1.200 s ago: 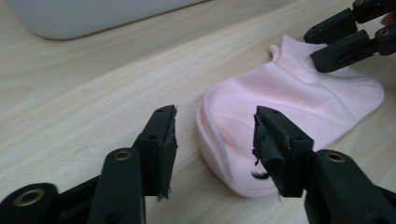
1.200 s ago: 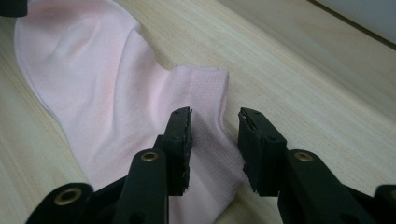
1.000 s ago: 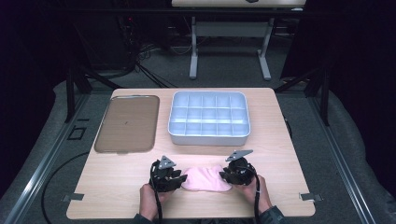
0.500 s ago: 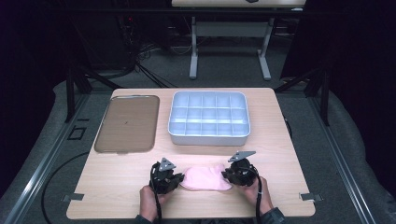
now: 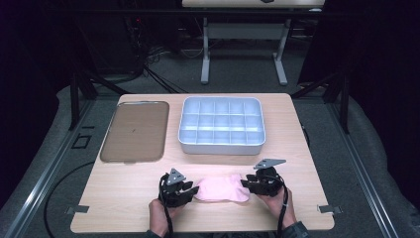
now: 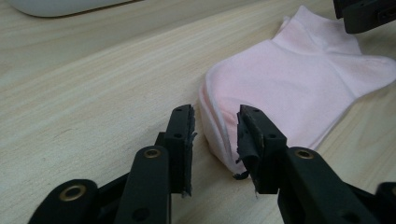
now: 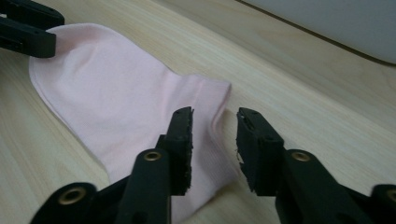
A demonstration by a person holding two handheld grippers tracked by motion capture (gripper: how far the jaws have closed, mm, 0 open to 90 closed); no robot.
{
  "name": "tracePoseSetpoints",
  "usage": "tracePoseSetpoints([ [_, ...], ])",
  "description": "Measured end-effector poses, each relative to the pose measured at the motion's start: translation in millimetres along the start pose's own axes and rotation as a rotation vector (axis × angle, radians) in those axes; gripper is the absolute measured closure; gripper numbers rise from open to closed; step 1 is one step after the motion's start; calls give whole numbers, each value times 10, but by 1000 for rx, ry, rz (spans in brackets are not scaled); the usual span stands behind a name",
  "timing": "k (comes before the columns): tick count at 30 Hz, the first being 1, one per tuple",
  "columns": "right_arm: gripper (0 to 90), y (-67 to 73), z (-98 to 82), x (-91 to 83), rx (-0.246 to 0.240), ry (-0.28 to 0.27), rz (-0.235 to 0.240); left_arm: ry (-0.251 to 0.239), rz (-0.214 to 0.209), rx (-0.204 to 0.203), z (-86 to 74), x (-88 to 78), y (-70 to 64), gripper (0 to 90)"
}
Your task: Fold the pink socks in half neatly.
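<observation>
1. Item: pink sock (image 5: 220, 187), 1 piece, lying flat on the near part of the wooden table (image 5: 297, 129), between the 2 hand-held grippers.
2. Left gripper (image 5: 190, 191): at the sock's left end in the high view. In the left gripper view (image 6: 215, 140) its 2 black jaws stand apart with a clear gap. They have just been opening. The rounded end of the sock (image 6: 299, 88) lies in that gap, close beside the right-hand pad. No pinch on the fabric is visible.
3. Right gripper (image 5: 247, 184): at the sock's right end in the high view. In the right gripper view (image 7: 214, 142) the jaws are likewise parted and have just been opening. The ribbed cuff of the sock (image 7: 121, 107) lies under and between them, the fabric flat and unpinched. The cuff's edge reaches about as far as the jaw tips.
4. Orientation of sock: long axis runs left to right across the table, rounded end toward the left gripper, cuff toward the right gripper. Surface mostly smooth, with a doubled edge along the rounded end.
5. Holders: 1 hand (image 5: 159, 223) behind the left gripper, 1 hand (image 5: 280, 203) behind the right gripper, both entering from the near edge.
6. Other stock on table: white compartment tray (image 5: 221, 144), well beyond the sock; brown flat tray (image 5: 133, 131), to the left of the white one. Both stand apart from the sock and grippers.
</observation>
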State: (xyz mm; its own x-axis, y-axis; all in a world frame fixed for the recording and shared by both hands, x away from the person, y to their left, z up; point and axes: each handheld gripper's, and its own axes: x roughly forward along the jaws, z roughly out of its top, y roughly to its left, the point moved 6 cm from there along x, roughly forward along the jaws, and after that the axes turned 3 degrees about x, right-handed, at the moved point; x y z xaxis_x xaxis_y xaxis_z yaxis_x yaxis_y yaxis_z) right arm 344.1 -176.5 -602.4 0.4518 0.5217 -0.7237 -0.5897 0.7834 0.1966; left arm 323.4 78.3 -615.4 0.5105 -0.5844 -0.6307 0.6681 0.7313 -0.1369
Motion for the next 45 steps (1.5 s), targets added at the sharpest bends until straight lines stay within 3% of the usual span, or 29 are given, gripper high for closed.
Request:
tracePoseSetpoints([
  [8, 607, -44, -129, -18, 40, 42, -23, -2, 5, -8, -69, 17, -4, 649],
  [11, 618, -38, -163, -1, 47, 44, -25, 6, 1, 6, -82, 28, -4, 677],
  [15, 638, -10, -175, 29, 31, 46, -39, 2, -22, -5, -98, 37, -13, 724],
  [16, 645, 3, -165, 37, -1, 60, -60, -2, -20, -4, -103, 37, -12, 747],
  [24, 725, 23, -172, 45, -21, 54, -71, -14, -37, -2, -115, 46, -18, 810],
  [28, 809, 35, -202, 44, 10, 26, -38, -19, -38, -7, -117, 50, -19, 814],
  [36, 833, 35, -212, 34, 38, 20, -26, -16, -24, 10, -115, 49, -18, 828],
  [45, 839, 56, -169, 13, 20, 13, -41, -18, -24, 4, -115, 51, -17, 837],
])
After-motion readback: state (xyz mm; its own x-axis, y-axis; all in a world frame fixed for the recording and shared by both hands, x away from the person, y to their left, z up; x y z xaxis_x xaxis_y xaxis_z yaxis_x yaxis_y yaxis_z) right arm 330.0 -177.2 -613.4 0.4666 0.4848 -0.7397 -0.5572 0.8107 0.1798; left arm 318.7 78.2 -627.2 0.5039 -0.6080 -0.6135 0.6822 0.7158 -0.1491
